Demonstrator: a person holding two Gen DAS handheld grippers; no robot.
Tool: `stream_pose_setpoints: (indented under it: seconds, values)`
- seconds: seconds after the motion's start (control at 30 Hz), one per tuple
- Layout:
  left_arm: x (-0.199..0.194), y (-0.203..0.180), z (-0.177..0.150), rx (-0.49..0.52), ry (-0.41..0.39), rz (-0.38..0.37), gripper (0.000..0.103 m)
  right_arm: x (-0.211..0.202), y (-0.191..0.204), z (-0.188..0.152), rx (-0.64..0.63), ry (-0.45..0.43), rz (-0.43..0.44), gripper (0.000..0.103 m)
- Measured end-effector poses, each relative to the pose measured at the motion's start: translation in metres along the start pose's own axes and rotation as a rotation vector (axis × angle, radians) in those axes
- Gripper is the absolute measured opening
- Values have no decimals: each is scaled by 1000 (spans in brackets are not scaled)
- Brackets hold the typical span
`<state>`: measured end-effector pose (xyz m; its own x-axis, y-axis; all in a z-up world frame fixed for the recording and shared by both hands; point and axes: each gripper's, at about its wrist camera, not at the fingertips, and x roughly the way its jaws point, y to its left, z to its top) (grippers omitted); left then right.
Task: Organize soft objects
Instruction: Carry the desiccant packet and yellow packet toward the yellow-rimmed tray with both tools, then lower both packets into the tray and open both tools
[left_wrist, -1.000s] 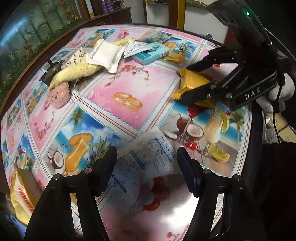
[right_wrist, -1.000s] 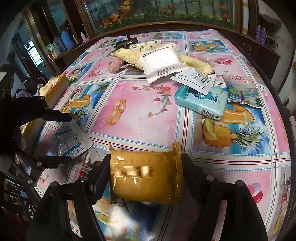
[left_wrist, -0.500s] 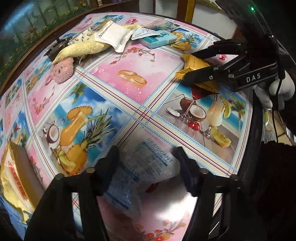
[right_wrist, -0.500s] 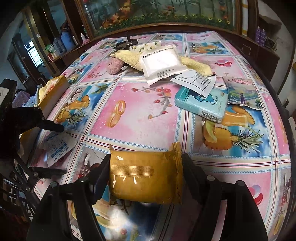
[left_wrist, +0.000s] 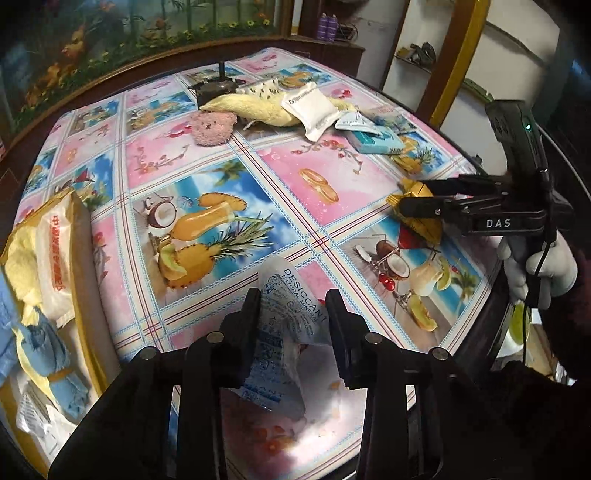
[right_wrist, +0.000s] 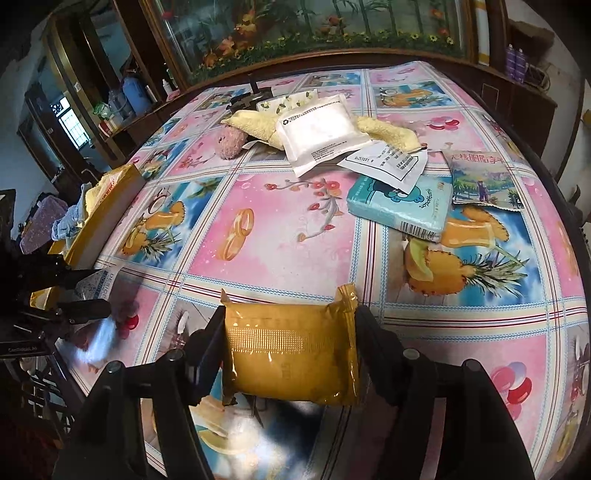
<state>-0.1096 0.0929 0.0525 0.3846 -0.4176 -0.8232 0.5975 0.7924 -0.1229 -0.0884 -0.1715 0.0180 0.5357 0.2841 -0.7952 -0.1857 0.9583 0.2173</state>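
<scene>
My left gripper (left_wrist: 291, 314) is shut on a white desiccant packet (left_wrist: 284, 332) with blue print, lifted and crumpled above the table's near edge. My right gripper (right_wrist: 290, 347) is shut on a yellow-orange packet (right_wrist: 291, 354), held just above the table; it also shows at the right of the left wrist view (left_wrist: 417, 212). At the far side lie a yellow cloth (right_wrist: 384, 129), a white pouch (right_wrist: 321, 127), a pink plush (right_wrist: 231, 142), a blue tissue pack (right_wrist: 402, 203) and a picture sachet (right_wrist: 480, 177).
A yellow cardboard box (left_wrist: 55, 258) at the table's left edge holds blue and yellow cloths and packets; it also shows in the right wrist view (right_wrist: 107, 210). A black object (left_wrist: 218, 86) sits at the far edge. The patterned tablecloth (right_wrist: 288, 221) covers the round table.
My left gripper has closed on the desiccant packet and lifted it off the table, turning toward the box at the left. My right gripper has held the yellow-orange packet still.
</scene>
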Motion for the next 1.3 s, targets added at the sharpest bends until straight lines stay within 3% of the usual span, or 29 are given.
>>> stream_pose_setpoints:
  seconds: [0.13,0.23,0.57,0.63,0.87,1.3]
  values:
    - [-31,5,-6,-87,-91,-28,35,-7,4,2,14,-14,36,62]
    - [-58,14,-14,-138,-156,-8,35,-14,18,5,-18,-36,42,62]
    - [-126,76,-67,-379,-315,195,35,-24,85,24,-130,-65,162,62]
    - [-132,90,-78,-423,-323,245,35,-22,104,28,-161,-61,190,62]
    - [-128,128,-110,-520,-301,287,35,-7,182,33,-281,-24,298,62]
    - [-114,170,-136,-597,-261,357,35,34,302,29,-513,36,373,62]
